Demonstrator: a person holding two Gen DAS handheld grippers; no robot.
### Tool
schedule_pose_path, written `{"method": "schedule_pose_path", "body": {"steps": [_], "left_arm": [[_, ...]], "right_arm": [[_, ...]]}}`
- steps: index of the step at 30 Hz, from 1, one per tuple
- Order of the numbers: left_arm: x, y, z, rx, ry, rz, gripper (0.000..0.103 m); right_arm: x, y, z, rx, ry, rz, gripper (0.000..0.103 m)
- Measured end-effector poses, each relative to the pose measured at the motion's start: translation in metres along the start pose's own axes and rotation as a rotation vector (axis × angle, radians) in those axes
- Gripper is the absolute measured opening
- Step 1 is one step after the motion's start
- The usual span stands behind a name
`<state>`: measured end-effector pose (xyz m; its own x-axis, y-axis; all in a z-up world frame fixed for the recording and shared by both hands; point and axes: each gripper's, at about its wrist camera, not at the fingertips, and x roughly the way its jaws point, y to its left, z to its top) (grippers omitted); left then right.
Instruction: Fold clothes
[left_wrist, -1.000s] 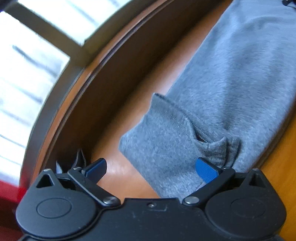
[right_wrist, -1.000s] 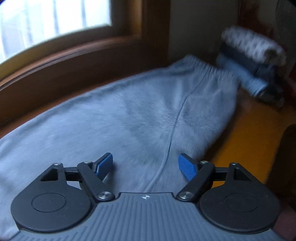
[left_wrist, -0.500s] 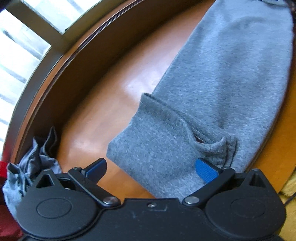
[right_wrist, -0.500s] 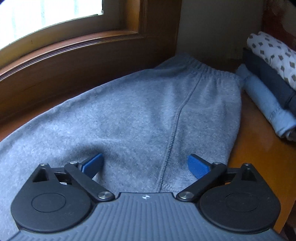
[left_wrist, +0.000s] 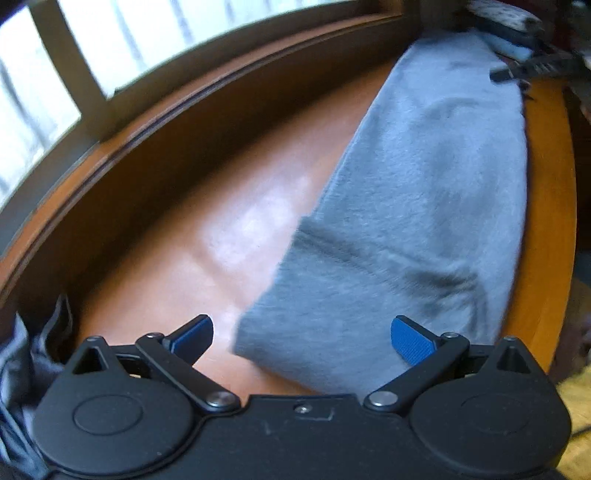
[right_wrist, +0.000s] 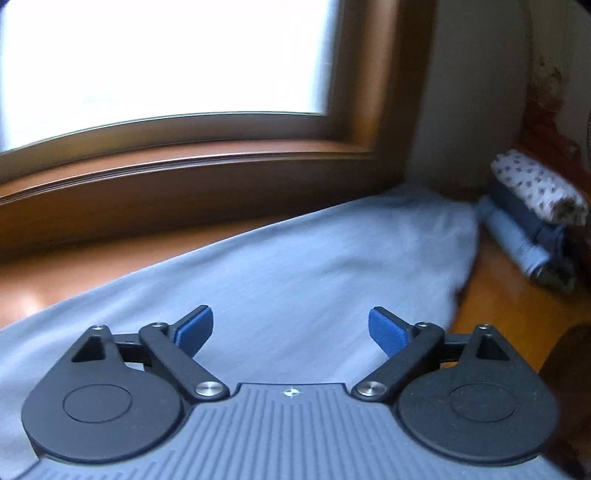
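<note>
Two grippers show, each in its own wrist view, and both stand with their blue pads wide apart and nothing pinched. The left gripper (left_wrist: 301, 334) hangs tilted down over the near end of the gray sweatpants (left_wrist: 424, 206), whose cuffed leg end lies below and between its fingers without touching either pad. The right gripper (right_wrist: 290, 326) hovers above the broad middle of the same pants (right_wrist: 295, 266); its jaws have just closed a touch from their widest, with no cloth between the pads, only fabric beneath them.

The pants lie flat and lengthwise on the wooden surface (left_wrist: 207, 236), which shines where window light falls on it. In the left view they run from near the gripper up toward the far right, where a dark blurred shape shows over the cloth; what it is cannot be told. A crumpled gray garment (left_wrist: 22, 354) sits at the left edge, apart from the pants.

Beyond the pants, in the right view, a stack of folded clothes (right_wrist: 532, 225) rests on the surface just past the waistband end: pale denim lowest, a dark piece, then a white spotted one on top. A wooden window frame (right_wrist: 221, 155) runs behind everything.
</note>
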<state>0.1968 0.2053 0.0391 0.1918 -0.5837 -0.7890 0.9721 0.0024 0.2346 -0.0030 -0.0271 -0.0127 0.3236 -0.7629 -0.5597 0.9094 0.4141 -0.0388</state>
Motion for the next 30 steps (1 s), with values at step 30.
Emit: {"method": "schedule_pose_path", "body": {"steps": [30], "left_arm": [[0.011, 0.048, -0.058, 0.298, -0.157, -0.156, 0.103]], "right_arm": [[-0.135, 0.247, -0.123, 0.051, 0.01, 0.112, 0.095]]}}
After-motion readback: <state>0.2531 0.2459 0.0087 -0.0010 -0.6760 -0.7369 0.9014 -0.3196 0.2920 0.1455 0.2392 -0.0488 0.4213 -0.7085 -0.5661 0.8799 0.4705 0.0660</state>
